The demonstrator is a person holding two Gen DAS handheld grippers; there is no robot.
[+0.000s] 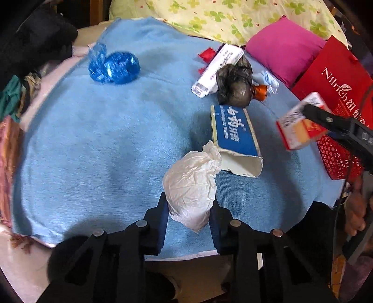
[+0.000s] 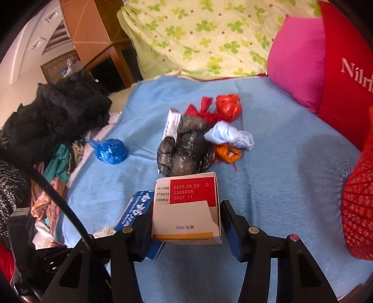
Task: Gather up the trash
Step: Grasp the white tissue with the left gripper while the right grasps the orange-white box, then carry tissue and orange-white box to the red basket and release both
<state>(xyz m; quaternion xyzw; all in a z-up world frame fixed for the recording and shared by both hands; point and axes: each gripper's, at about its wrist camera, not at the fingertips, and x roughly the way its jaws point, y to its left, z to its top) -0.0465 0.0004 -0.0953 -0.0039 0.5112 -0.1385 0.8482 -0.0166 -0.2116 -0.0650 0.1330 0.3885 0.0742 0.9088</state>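
My left gripper (image 1: pixel 189 205) is shut on a crumpled white tissue wad (image 1: pixel 191 186) above the blue blanket (image 1: pixel 93 139). My right gripper (image 2: pixel 185 221) is shut on a red and white carton (image 2: pixel 186 207); the carton also shows in the left wrist view (image 1: pixel 300 121), held over the blanket's right side. Loose trash lies on the blanket: a torn blue box (image 1: pixel 235 137), a black bag ball (image 1: pixel 235 84), a white box (image 1: pixel 216 70), a blue foil ball (image 1: pixel 114 66), red wrappers (image 2: pixel 223 108), an orange wrapper (image 2: pixel 227 152) and a pale blue wad (image 2: pixel 229 135).
A red mesh basket (image 2: pixel 359 200) stands at the blanket's right edge, with a red paper bag (image 1: pixel 338 77) behind it. A pink cushion (image 1: pixel 284 49) and a floral pillow (image 1: pixel 233 18) lie at the back. Black and mixed clothes (image 2: pixel 58 114) pile on the left.
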